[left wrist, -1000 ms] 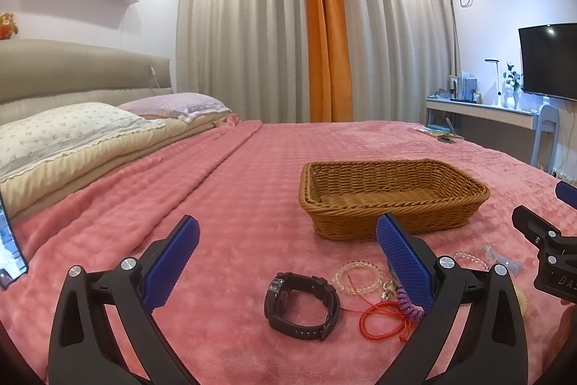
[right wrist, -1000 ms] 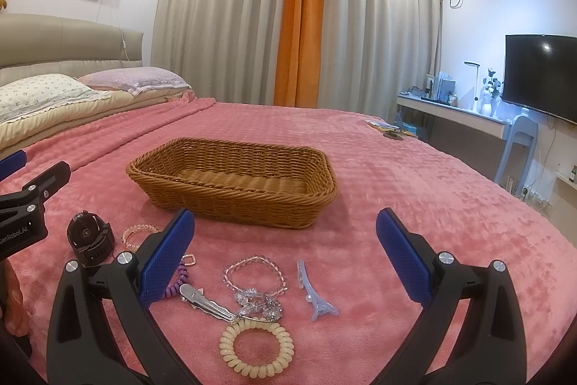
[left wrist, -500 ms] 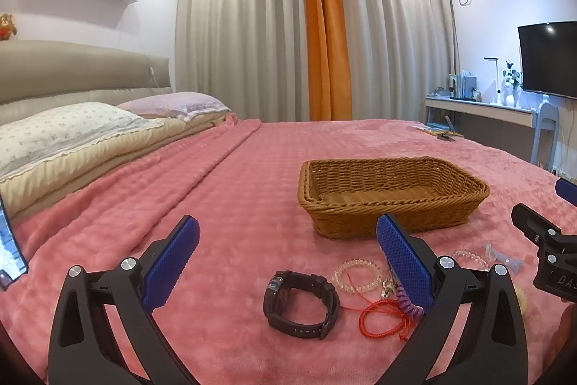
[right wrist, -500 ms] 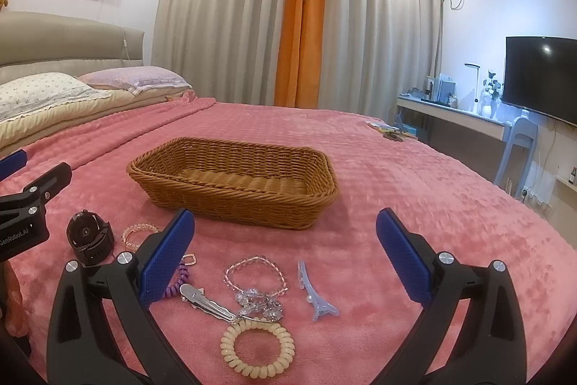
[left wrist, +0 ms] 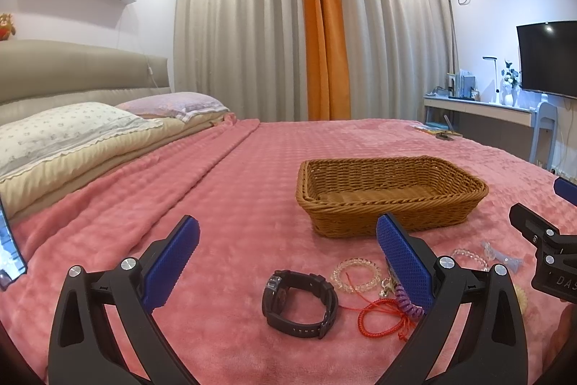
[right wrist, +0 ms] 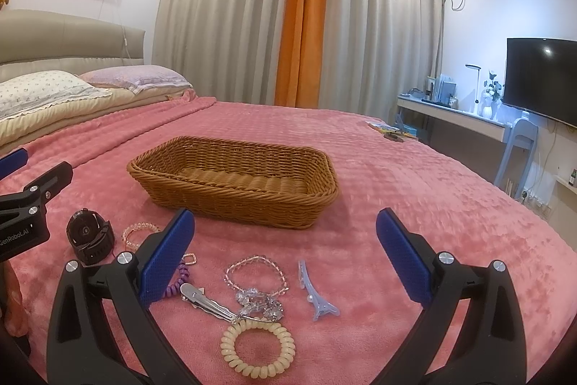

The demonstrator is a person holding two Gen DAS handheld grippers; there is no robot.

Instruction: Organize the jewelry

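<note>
Left gripper [left wrist: 286,253]: blue-padded fingers spread wide, nothing between them, held low over the pink plush bedspread [left wrist: 223,190]. Black rubber-strap wristwatch [left wrist: 300,303] lies on the bedspread in the gap between the fingers, nearer the right finger, not touched. Just beside it to the right: clear beaded bracelet [left wrist: 355,275], red cord loop [left wrist: 384,316], and a purple coiled hair tie [left wrist: 407,300] partly hidden behind the right finger pad.

Right gripper [right wrist: 285,246]: fingers also wide apart, empty, low over the bedspread. Between its fingers lie a cream spiral hair tie [right wrist: 258,349], a silver metal hair clip [right wrist: 207,300], a cluster of clear crystal beads [right wrist: 258,302] on a beaded bracelet, and a pale blue plastic hair clip [right wrist: 315,293]. None of these is in contact with the pads.

Rectangular brown woven wicker basket [right wrist: 234,179] sits on the bedspread beyond the jewelry, straight ahead of both grippers, well apart from the fingertips. Nothing visible inside it.

Writing: in the right wrist view the left gripper's body at the left edge reads "GenRobot.AI". In the left wrist view the right gripper's body at the right edge shows "DAS", the rest cut off by the frame.
</note>
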